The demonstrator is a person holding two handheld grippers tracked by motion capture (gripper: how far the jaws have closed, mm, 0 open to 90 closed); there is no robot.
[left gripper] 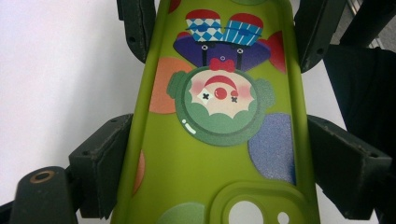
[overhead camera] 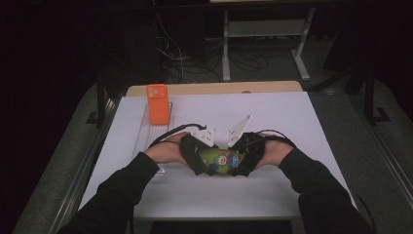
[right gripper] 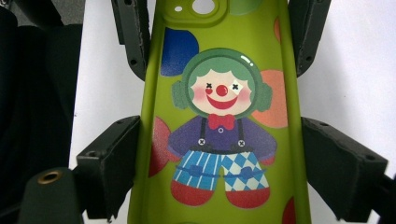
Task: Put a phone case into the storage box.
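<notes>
Case (overhead camera: 221,161) in green silicone with clown print, held above the table (overhead camera: 292,117) in front of the orange phone (overhead camera: 158,104), left gripper (left gripper: 212,154) and right gripper (right gripper: 219,158) jaws each closed on its long edges at opposite ends; likely light, floppy, so grip the rims.

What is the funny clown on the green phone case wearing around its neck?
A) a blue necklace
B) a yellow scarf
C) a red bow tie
C: in the right gripper view the clown on the green phone case has a red bow tie just under its chin.
</notes>
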